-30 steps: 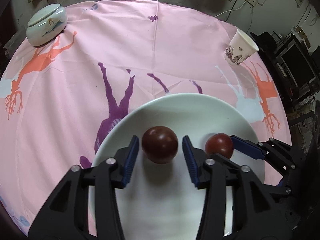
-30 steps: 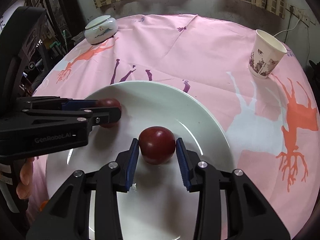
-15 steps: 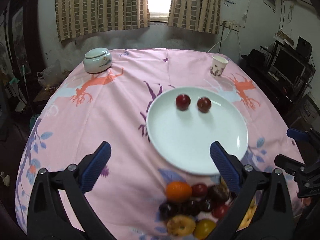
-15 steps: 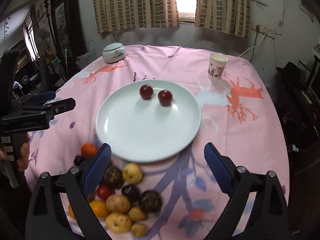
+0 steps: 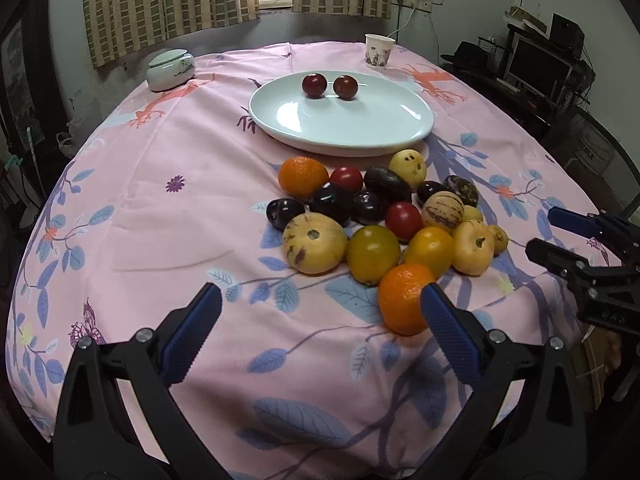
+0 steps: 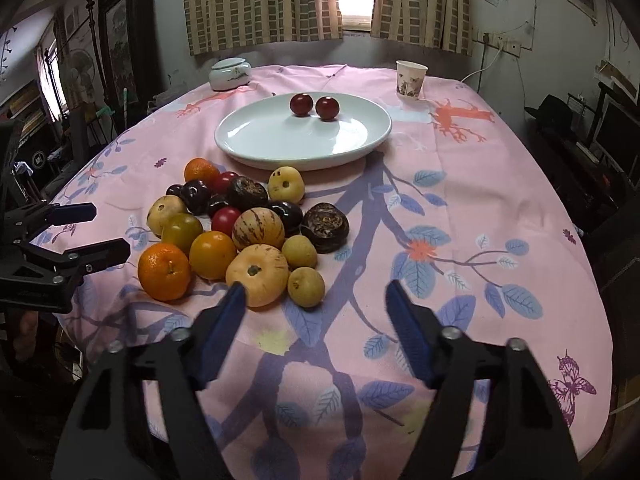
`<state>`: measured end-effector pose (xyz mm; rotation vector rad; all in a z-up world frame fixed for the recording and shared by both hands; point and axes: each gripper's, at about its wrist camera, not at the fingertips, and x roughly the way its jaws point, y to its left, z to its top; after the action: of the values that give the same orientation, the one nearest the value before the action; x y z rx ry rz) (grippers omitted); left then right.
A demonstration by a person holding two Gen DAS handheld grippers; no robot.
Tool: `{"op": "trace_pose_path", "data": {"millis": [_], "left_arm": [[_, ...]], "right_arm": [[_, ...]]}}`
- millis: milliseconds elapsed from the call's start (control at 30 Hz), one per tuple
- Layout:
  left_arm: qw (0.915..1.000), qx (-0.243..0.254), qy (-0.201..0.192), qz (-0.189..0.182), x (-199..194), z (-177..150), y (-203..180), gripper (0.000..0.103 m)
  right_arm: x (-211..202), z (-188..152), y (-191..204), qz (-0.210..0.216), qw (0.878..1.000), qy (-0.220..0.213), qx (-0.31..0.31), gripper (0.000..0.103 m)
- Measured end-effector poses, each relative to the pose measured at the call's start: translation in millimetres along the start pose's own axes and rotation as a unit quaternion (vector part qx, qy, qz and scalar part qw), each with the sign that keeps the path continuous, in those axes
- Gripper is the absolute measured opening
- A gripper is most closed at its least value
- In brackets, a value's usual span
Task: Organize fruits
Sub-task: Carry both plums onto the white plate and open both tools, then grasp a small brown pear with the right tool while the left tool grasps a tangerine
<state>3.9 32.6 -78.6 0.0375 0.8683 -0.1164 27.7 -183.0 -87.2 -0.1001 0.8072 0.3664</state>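
A: Fruits first: two dark red plums (image 5: 330, 86) sit side by side at the far edge of the white plate (image 5: 360, 128), not quite touching. Everything else is heaped on the worktop (image 5: 160, 220) just in front of the plate.

B: What's in the heap?

A: Two oranges, the nearer one (image 5: 402, 298) at the front, some yellow and striped melon-like fruits (image 5: 314, 242), red tomatoes, dark plums, a few small brown ones. All bunched together, touching.

B: So how far along?

A: Barely begun, I'd judge. Two pieces on the plate, well over a dozen left on the cloth.

B: And the tongs?

A: The left tongs (image 5: 320, 330) are spread wide and carry nothing; the near orange sits just behind the right-hand finger. The right tongs (image 6: 316, 322) are closing, with nothing between them, only cloth. A pale yellow fruit (image 6: 258, 274) lies just past the left finger.

B: Anything else around?

A: A lidded ceramic jar (image 5: 170, 68) and a paper cup (image 5: 378, 50) at the far side, well apart from the fruit.
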Motion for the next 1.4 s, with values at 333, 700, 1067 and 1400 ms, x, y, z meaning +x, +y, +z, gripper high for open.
{"op": "trace_pose_path", "data": {"millis": [333,700,1067,1400], "left_arm": [[0.9983,0.001,0.041,-0.040,15.4,-7.2,-13.3,0.101],[0.9954,-0.003,0.067,-0.068,31.3,-4.3,-28.8,0.100],[0.9921,-0.012,0.064,-0.107,35.8,-0.8,-39.0,0.040],[0.9919,-0.030,0.042,-0.116,20.8,21.8,-17.2,0.040]], "right_arm": [[52.5,1.3,-3.1,0.031,0.998,0.055,-0.004,0.027],[15.6,0.3,-26.3,0.021,0.997,0.037,0.070,0.026],[1.8,-4.7,-23.6,0.051,0.995,0.023,0.078,0.026],[8.8,7.5,-13.5,0.093,0.992,0.025,0.077,0.026]]}}
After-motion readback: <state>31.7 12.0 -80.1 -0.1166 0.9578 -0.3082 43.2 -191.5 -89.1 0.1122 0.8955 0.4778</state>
